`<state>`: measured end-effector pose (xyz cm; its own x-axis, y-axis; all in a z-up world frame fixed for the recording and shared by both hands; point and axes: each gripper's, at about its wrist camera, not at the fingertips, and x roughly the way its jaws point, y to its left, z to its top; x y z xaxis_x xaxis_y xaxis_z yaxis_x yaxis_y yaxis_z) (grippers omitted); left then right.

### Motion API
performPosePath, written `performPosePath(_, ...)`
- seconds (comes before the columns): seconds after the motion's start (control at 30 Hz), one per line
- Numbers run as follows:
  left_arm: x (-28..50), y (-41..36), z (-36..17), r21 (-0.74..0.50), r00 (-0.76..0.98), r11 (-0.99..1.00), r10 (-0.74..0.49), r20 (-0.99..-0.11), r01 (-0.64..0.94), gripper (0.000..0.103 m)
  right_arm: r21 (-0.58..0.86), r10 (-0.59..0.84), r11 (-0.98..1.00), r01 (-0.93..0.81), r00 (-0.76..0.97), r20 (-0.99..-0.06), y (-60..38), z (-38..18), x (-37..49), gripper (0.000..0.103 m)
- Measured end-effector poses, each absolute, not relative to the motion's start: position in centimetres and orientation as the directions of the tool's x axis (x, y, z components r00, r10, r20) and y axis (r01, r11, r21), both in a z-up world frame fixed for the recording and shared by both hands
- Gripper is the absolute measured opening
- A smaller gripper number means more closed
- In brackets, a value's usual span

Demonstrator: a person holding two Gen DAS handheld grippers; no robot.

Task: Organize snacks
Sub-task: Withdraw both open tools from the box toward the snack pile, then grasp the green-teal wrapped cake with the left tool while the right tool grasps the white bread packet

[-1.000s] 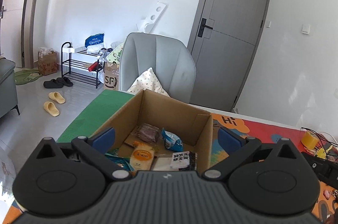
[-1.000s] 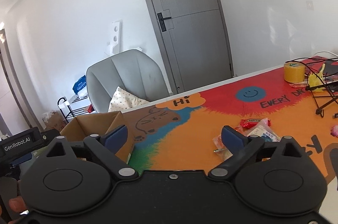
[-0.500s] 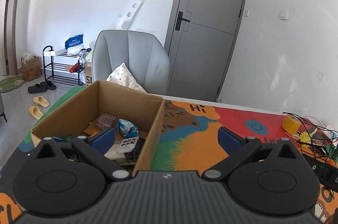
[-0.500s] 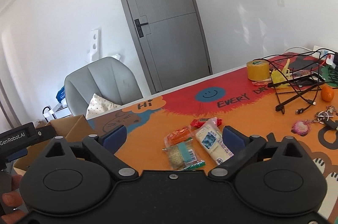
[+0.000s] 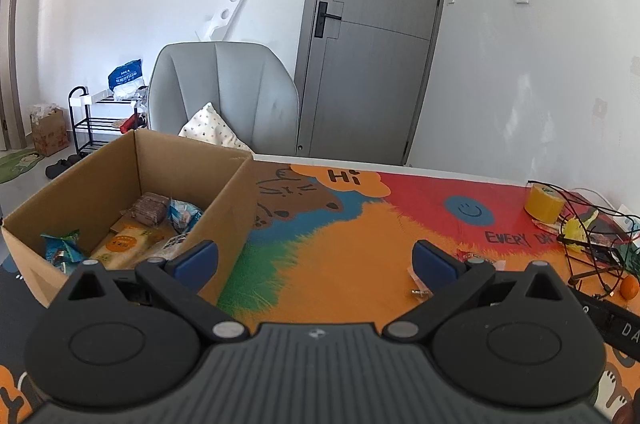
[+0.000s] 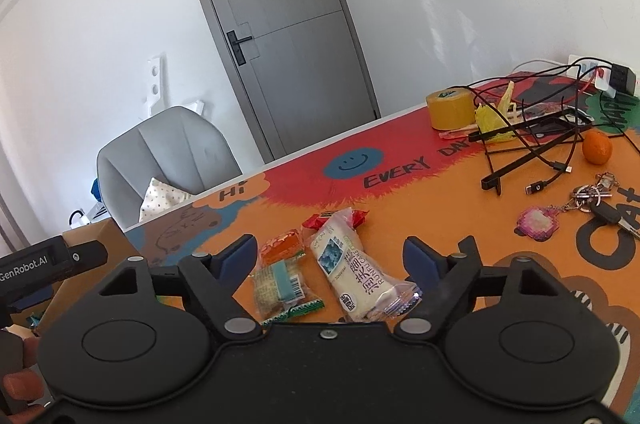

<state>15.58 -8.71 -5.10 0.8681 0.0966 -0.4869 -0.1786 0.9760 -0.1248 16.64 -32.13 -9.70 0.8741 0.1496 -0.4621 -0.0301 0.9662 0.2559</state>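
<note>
With both the right gripper (image 6: 330,256) and left gripper (image 5: 316,258) spread wide and empty, the 4 loose snack packets (image 6: 352,272) lying bunched on the worktop (image 6: 460,224), well apart from the cardboard box (image 5: 224,192), risk a 2-packet pinch or slip.

Table mat (image 6: 460,208): "Hi", "EVERY DAY"

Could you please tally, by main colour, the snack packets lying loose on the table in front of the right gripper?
Orange: 1, the small orange foil packet
Red: 1, the red wrapper partly hidden behind the white one
White: 1, the long white rice-cracker packet
Clear with a teal label: 1, the clear biscuit packet
Total: 4
</note>
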Motion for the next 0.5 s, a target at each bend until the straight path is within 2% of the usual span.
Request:
performPosePath(0.23,17.2,-10.8,-6.6,-0.104,0.851,0.983,0.078,-0.519,-0.153,0.103,0.272,0.155,0.962,-0.018,0.856,-0.492,-33.1,-11.5,18.3,0.063)
performPosePath(0.5,19.2,-12.7,-8.5,-0.075,0.826,0.986,0.081,-0.558,-0.147,0.103,0.286,0.170,0.958,-0.016,0.836,-0.522,-33.4,-13.0,20.1,0.060)
